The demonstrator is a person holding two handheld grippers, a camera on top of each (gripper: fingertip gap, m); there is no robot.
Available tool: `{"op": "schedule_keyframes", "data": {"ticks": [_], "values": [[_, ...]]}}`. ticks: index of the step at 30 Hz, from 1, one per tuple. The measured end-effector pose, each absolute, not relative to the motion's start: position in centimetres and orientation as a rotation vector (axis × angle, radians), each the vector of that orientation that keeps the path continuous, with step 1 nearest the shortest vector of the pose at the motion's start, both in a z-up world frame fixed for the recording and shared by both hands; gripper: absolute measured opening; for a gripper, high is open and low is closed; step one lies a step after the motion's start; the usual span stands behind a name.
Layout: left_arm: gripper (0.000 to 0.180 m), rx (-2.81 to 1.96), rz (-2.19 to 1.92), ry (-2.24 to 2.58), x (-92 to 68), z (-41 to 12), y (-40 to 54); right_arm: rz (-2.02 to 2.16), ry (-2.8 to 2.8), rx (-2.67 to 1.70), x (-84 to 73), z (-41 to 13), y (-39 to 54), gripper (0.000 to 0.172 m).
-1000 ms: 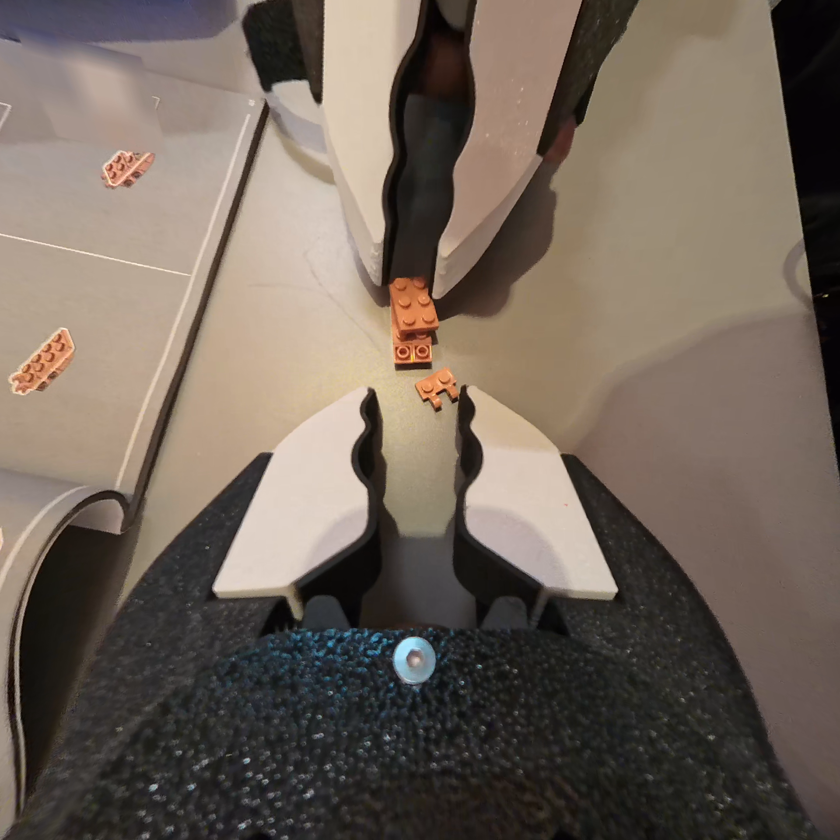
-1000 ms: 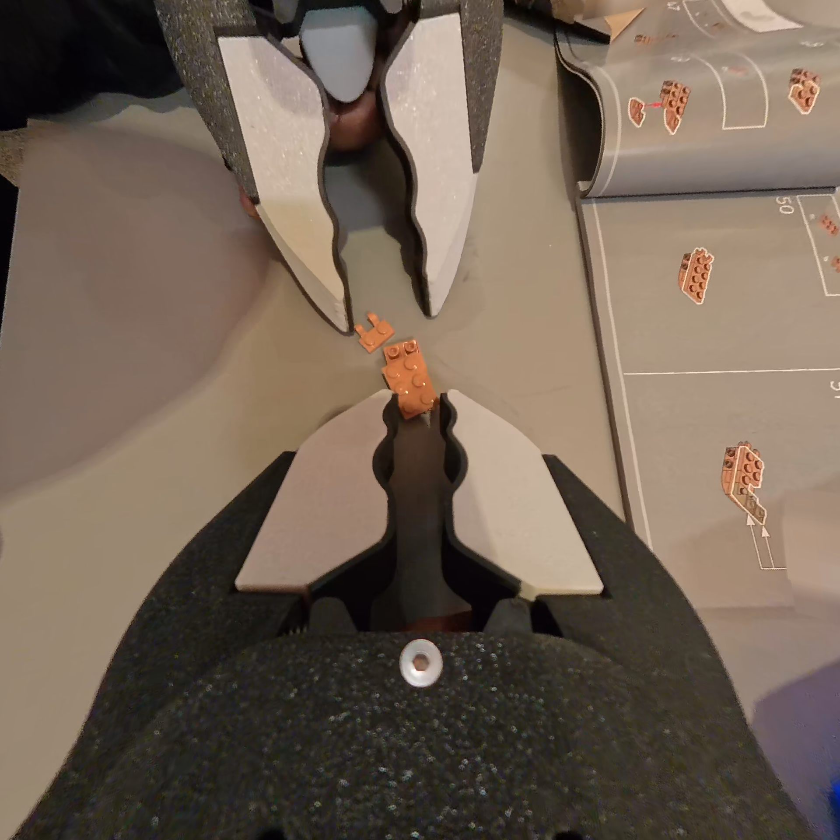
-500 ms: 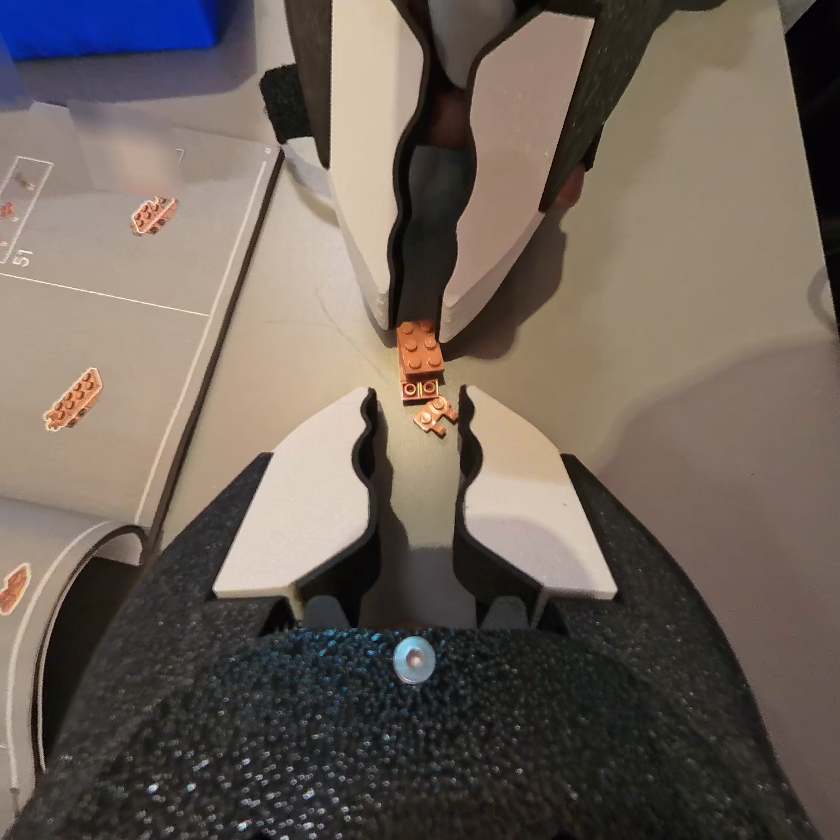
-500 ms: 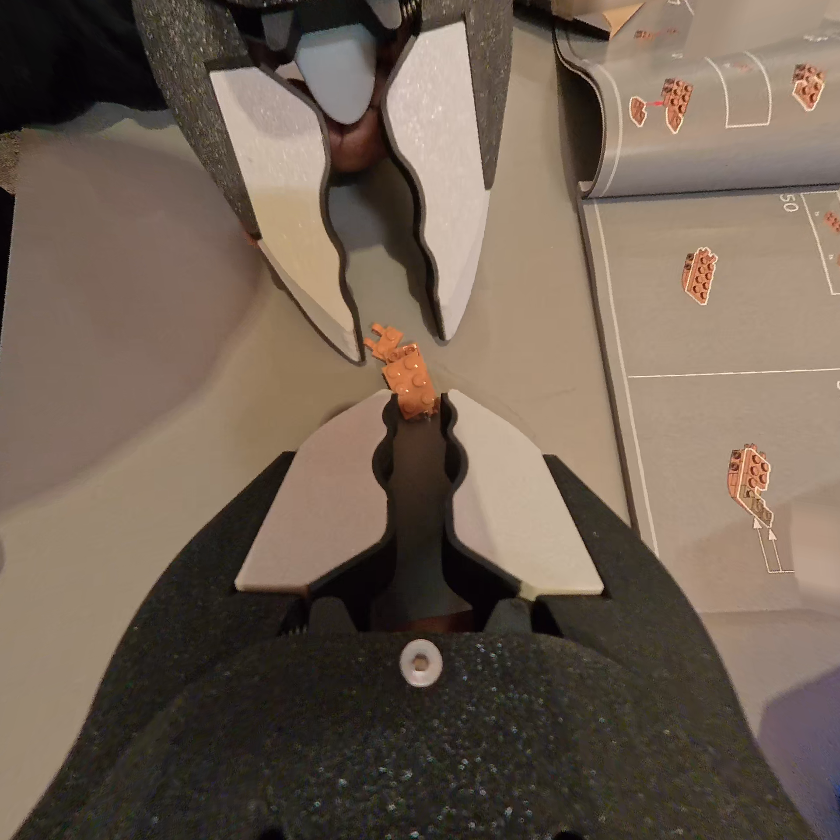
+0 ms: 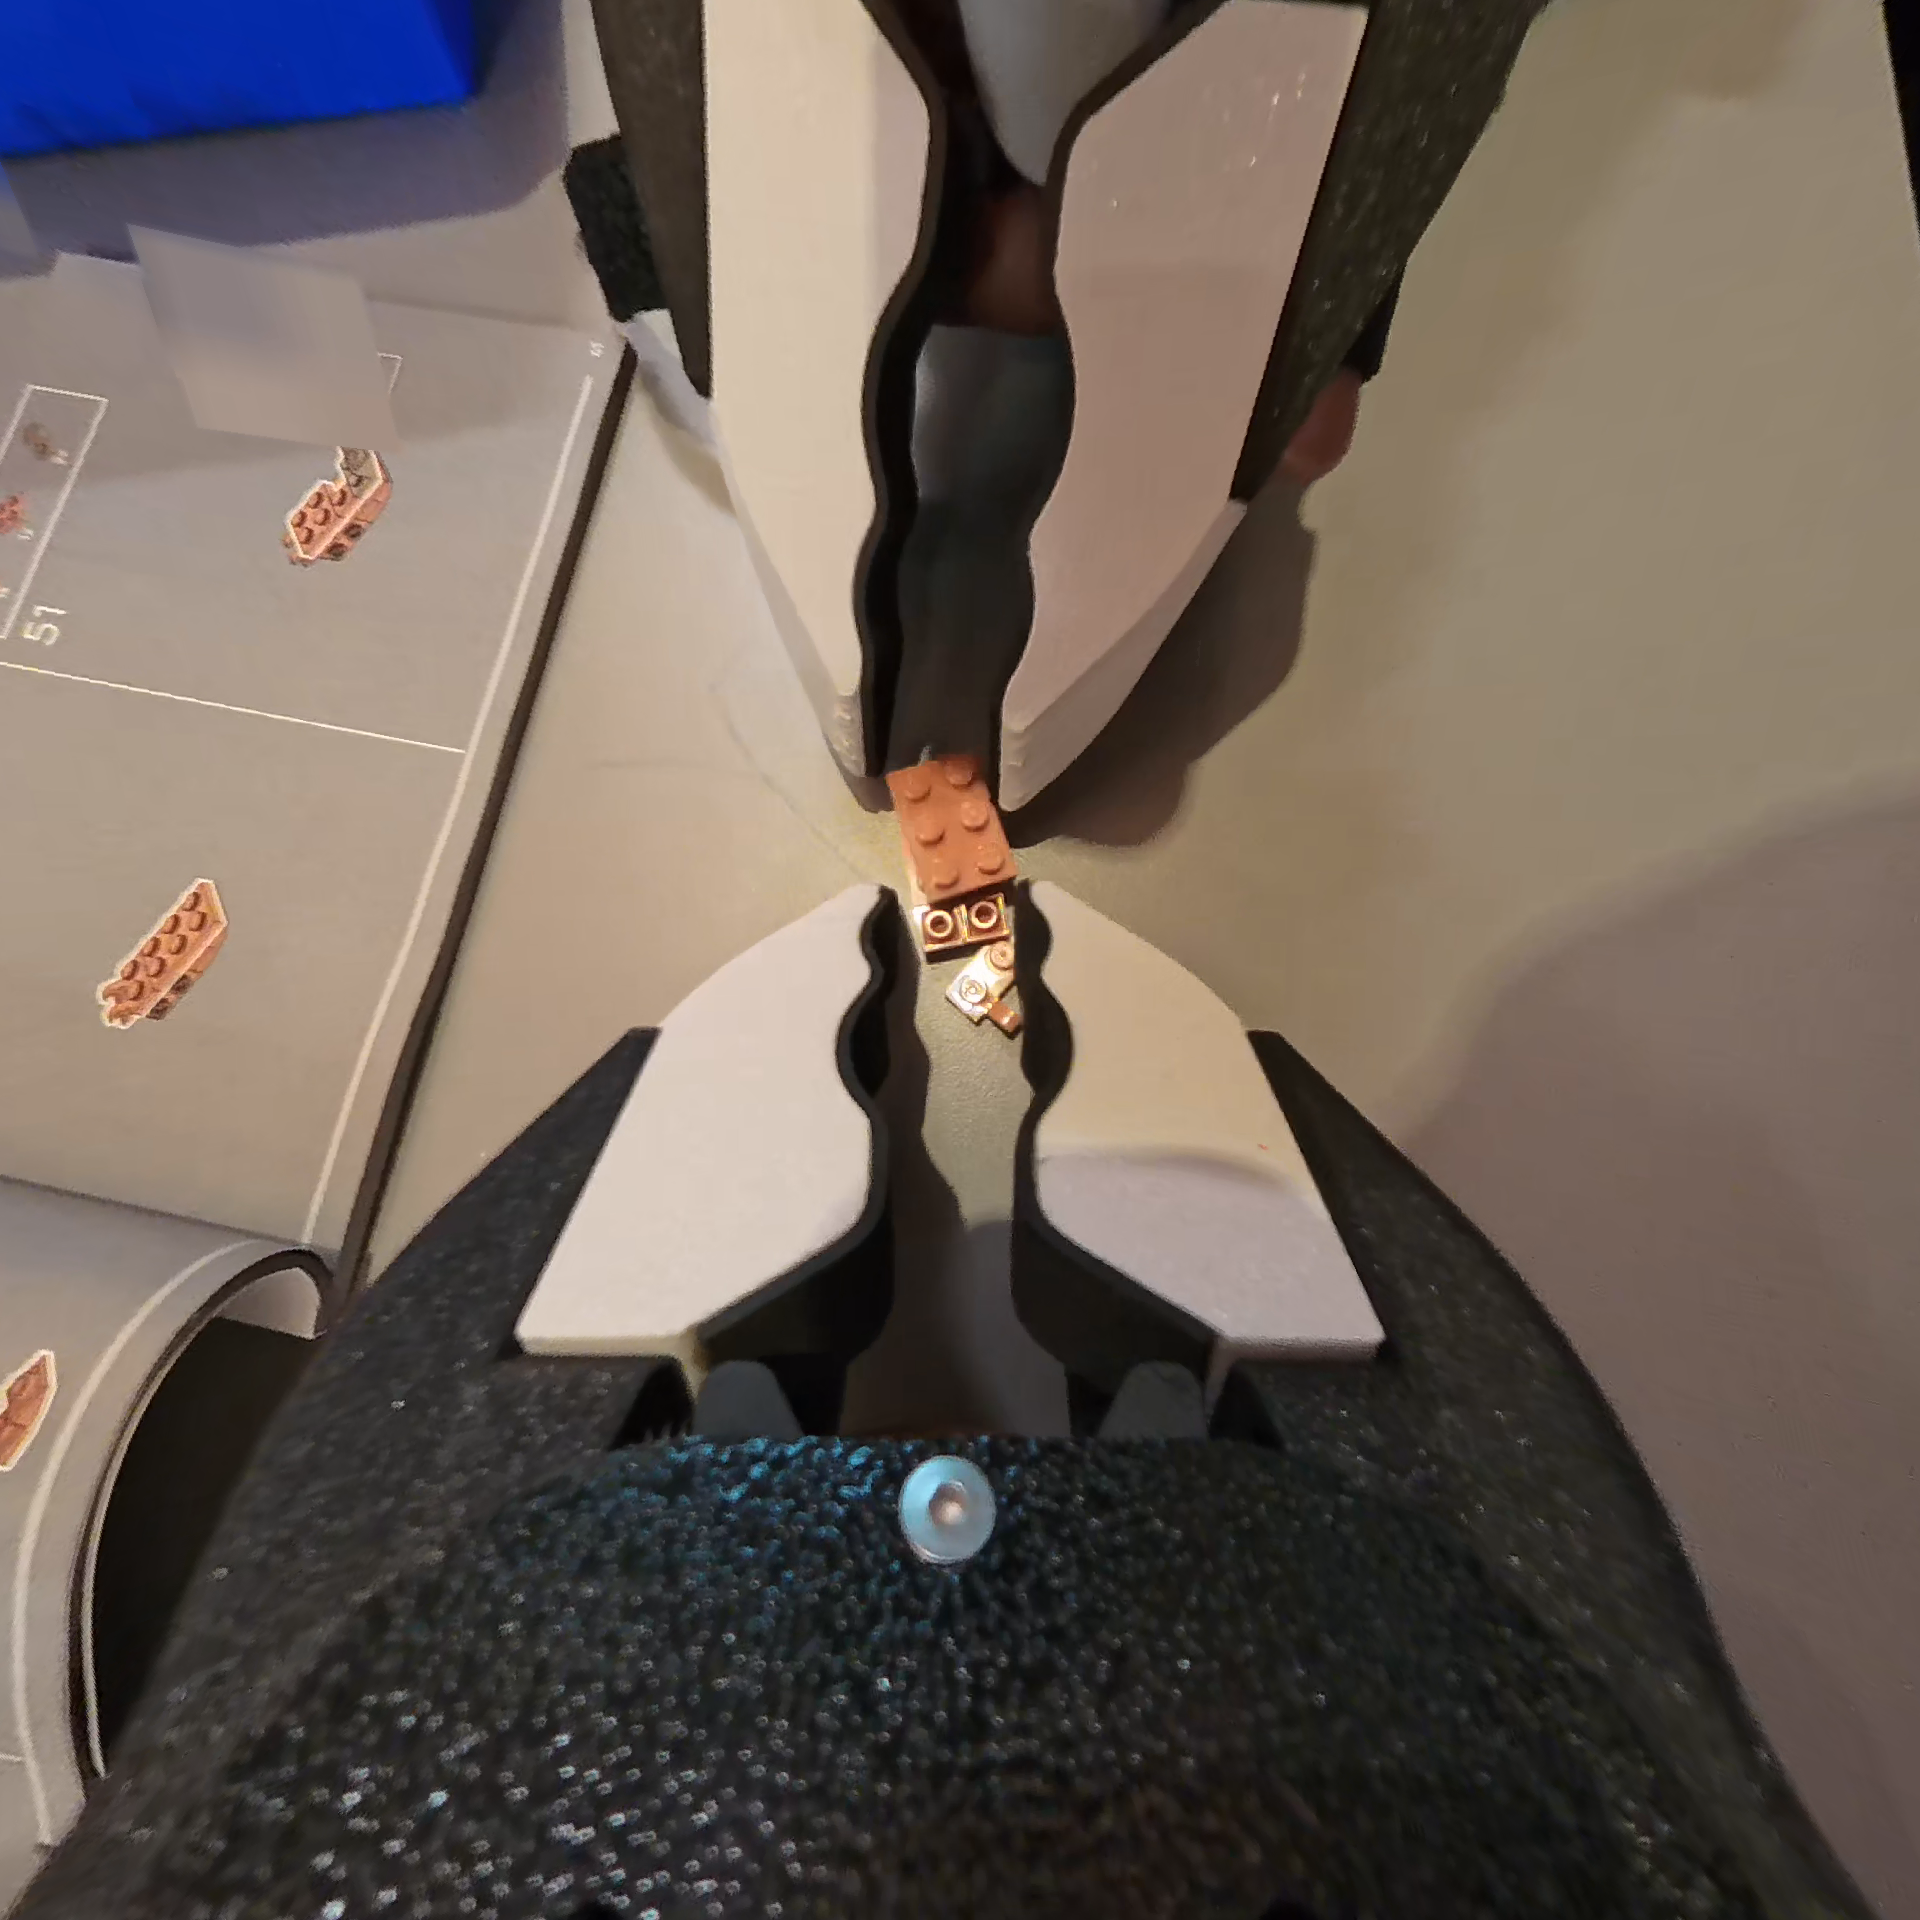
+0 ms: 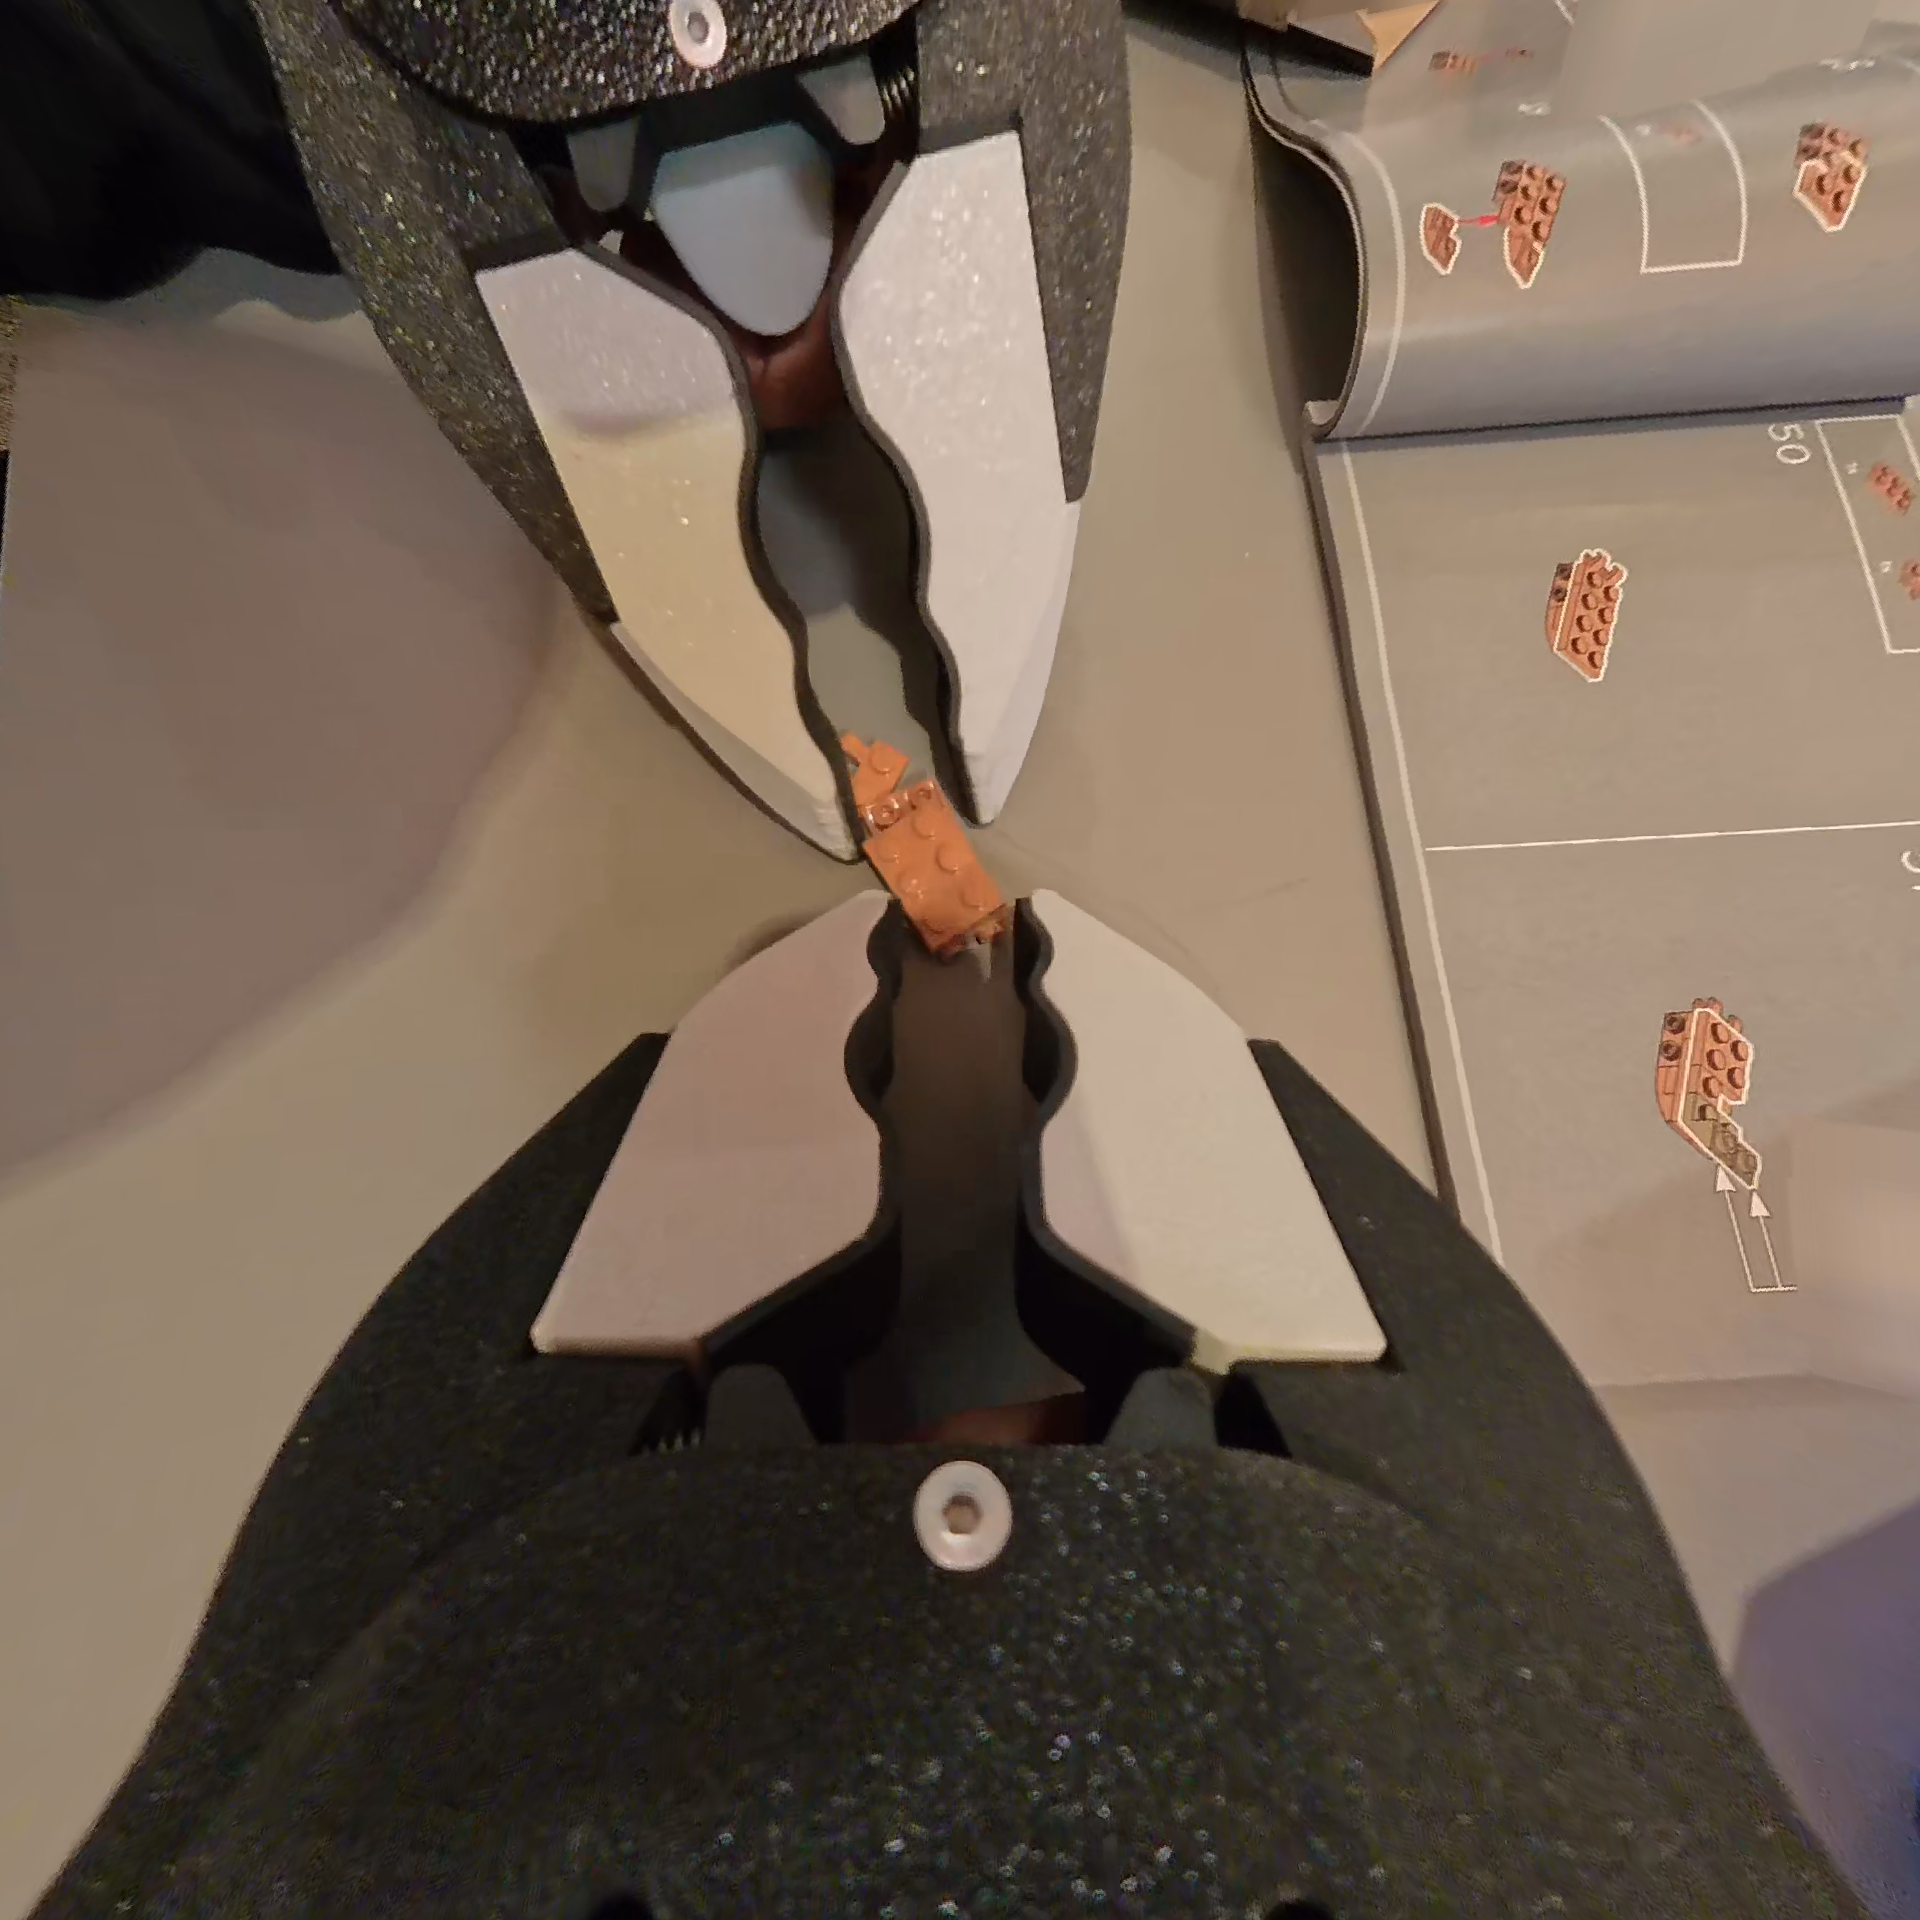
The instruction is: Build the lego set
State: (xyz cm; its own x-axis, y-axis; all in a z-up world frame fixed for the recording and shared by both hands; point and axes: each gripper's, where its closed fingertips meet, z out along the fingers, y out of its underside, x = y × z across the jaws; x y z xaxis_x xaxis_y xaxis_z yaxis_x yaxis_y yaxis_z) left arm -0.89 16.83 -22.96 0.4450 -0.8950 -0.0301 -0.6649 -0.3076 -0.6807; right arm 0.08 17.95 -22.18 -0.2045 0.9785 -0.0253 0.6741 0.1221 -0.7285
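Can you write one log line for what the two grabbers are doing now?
right gripper: clamps brown brick stack | left gripper: straddles small brown plate, unpinched | surface: grey table

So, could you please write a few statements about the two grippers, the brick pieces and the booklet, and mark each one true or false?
1. The right gripper grips one end of the orange brick assembly. True.
2. The small orange clip piece lies on the open booklet. False: it lies on the grey table, between the left gripper's fingers.
3. The two grippers face each other, tips nearly meeting. True.
4. The left gripper's fingers are pressed fully together. False: a gap shows between them.
5. The booklet pages show drawings of brick builds. True.
6. The brick pieces are blue. False: they are orange.
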Motion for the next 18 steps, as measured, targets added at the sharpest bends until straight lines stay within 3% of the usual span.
{"op": "schedule_keyframes", "data": {"ticks": [18], "values": [[0.016,-2.048,-0.439,1.317,-0.73,-23.00,17.00,0.849,-1.954,-1.581,0.09,-22.36,17.82,0.019]]}}
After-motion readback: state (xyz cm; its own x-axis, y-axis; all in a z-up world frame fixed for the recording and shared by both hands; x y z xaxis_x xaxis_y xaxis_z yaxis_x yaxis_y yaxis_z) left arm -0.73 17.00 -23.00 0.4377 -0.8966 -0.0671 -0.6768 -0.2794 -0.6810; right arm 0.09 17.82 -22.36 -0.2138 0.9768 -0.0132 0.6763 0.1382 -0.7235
